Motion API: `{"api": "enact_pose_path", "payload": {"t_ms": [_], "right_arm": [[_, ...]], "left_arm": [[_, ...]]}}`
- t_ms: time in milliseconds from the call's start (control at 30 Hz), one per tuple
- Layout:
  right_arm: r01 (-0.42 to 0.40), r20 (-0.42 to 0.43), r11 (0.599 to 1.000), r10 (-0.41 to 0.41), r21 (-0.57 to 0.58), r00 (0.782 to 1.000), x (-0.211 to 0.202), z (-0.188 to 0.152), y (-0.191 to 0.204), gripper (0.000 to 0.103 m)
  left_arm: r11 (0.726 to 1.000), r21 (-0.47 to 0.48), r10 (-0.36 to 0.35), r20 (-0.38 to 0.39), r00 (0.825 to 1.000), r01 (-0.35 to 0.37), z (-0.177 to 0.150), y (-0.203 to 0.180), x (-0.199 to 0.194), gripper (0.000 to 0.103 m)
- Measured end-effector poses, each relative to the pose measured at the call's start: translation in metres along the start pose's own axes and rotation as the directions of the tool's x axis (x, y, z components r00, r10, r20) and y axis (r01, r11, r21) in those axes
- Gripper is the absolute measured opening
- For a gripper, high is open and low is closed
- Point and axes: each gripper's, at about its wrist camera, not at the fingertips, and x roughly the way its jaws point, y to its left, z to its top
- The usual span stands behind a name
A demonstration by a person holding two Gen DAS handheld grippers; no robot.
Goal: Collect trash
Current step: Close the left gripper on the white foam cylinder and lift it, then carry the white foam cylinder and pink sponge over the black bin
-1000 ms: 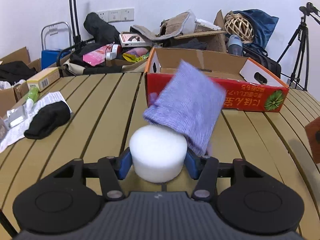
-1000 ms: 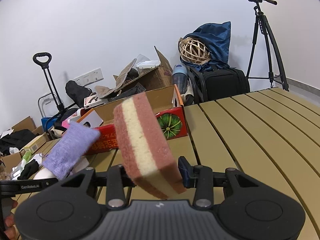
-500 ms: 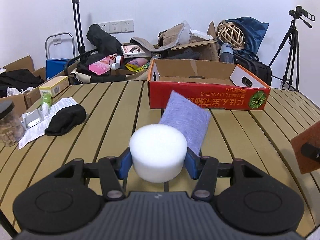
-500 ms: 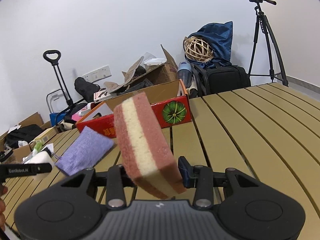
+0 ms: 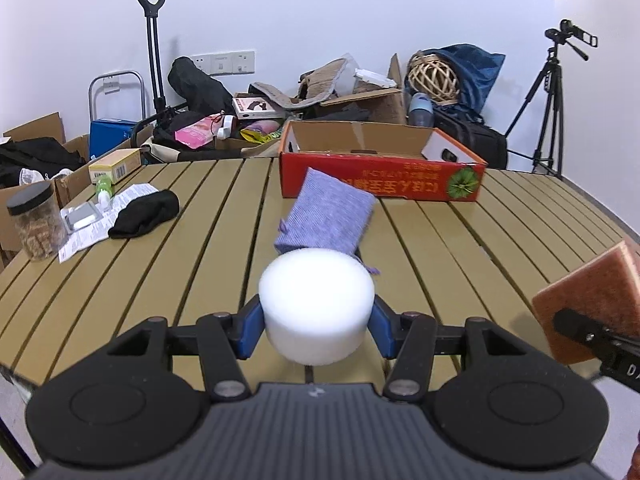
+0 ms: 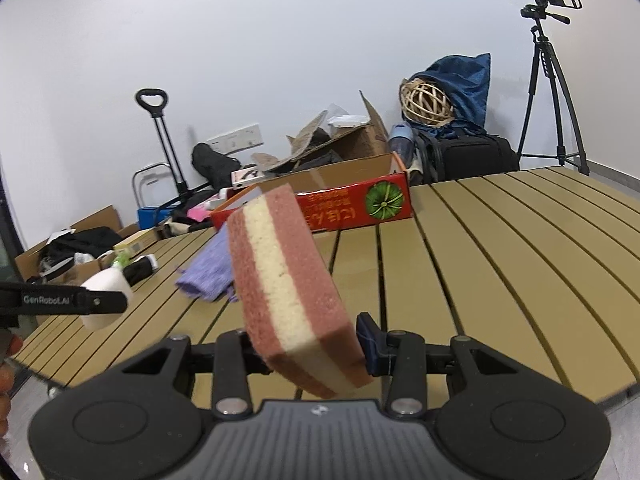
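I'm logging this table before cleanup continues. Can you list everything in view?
foam puck: 1, white, in left claw
sponge: 1, pink and cream, in right claw
cloth pouch: 1, purple, mid table
cardboard box: 1, red, open, far edge
sock: 1, black, on paper, left
jar: 1, clear, black lid, far left
tripod: 1, black, behind table
left claw: 1, shut on puck
right claw: 1, shut on sponge

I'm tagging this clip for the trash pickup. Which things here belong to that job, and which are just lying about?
Part of the job:
- white round foam puck, clamped in the left gripper
- pink-and-cream layered sponge, clamped in the right gripper
- purple knitted cloth on the slatted table
- open red cardboard box

Lying about:
- black sock
- black-lidded jar
- tripod
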Motion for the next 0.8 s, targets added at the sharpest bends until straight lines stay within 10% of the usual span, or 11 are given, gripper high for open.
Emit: {"api": "enact_pose_path", "payload": {"t_ms": [800], "right_arm": [[-0.062, -0.218, 0.994, 0.04, -0.095, 0.975, -0.061, -0.103, 0.033, 0.038]], "left_arm": [[0.997, 0.032, -0.066, -0.115, 0.991, 0.07, -0.115, -0.014, -0.066, 0.055]]}}
